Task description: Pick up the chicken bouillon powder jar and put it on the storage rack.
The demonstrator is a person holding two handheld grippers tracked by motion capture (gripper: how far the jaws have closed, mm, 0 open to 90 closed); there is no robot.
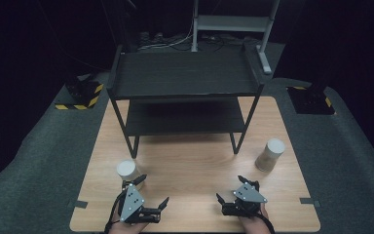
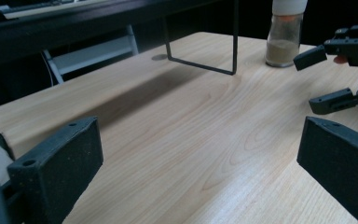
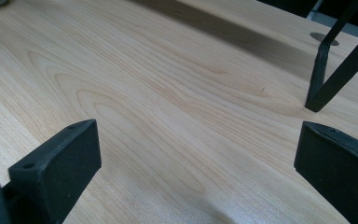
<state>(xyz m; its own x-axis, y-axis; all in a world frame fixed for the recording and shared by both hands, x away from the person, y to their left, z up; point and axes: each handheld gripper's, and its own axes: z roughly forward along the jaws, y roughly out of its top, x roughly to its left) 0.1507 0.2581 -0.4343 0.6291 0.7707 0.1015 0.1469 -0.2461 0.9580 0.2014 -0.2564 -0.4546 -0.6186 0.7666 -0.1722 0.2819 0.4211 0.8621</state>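
Dark room, grey carpet all round, cables and a pale frame at the back. Centre stage, a light wood counter point(image 1: 195, 161). On its far half, a black two-tier rack point(image 1: 185, 92) on thin legs, both tiers bare. Near the right edge, a jar point(image 1: 270, 155) with a white lid and tan powder inside, upright, well apart from the rack. Near the left front rack leg, a second white-lidded jar point(image 1: 127, 171), also upright. At the near edge, two hands, each with a claw. Left claw point(image 1: 152, 198) wide open, empty, just beside the left jar but seemingly not touching it; one pad close to the jar's base. Right claw point(image 1: 229, 191) also wide open, empty, angled toward the centre, with the right jar farther off behind it. From the left gripper view, bare wood between the pads, white lid at the far left edge, right claw point(image 2: 327, 78) and powder jar point(image 2: 285, 33) across the counter. Likely risks from here: a careless sideways sweep of the left claw knocking the neighbouring jar over, given how close it stands; a grip too high on a tall narrow jar tipping it; a lift toward the rack clipping a tier edge or a thin leg.
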